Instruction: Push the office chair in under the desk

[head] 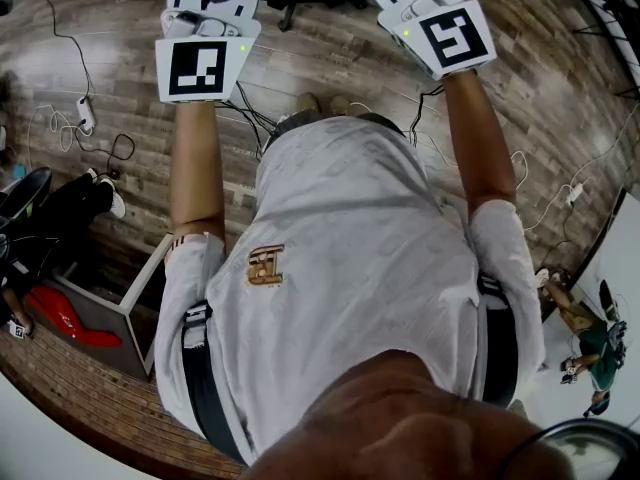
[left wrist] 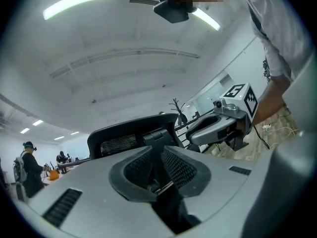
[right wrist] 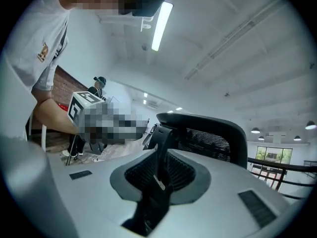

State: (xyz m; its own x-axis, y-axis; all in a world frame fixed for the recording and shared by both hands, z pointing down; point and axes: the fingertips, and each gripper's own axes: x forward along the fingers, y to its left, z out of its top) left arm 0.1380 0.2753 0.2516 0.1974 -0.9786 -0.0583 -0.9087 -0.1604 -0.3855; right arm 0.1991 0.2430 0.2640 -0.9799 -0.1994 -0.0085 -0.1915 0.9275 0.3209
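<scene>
The left gripper (left wrist: 158, 157) has its jaws a narrow slit apart and grips nothing. The right gripper (right wrist: 159, 165) has its jaws practically together, also empty. The chair (right wrist: 213, 135) stands directly ahead of both grippers, its mesh headrest rising just beyond the jaw tips.

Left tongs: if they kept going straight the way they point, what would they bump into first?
Probably the office chair, at the black bracket on its mesh top, dead ahead of the left tongs. How close, the picture doesn't show.
</scene>
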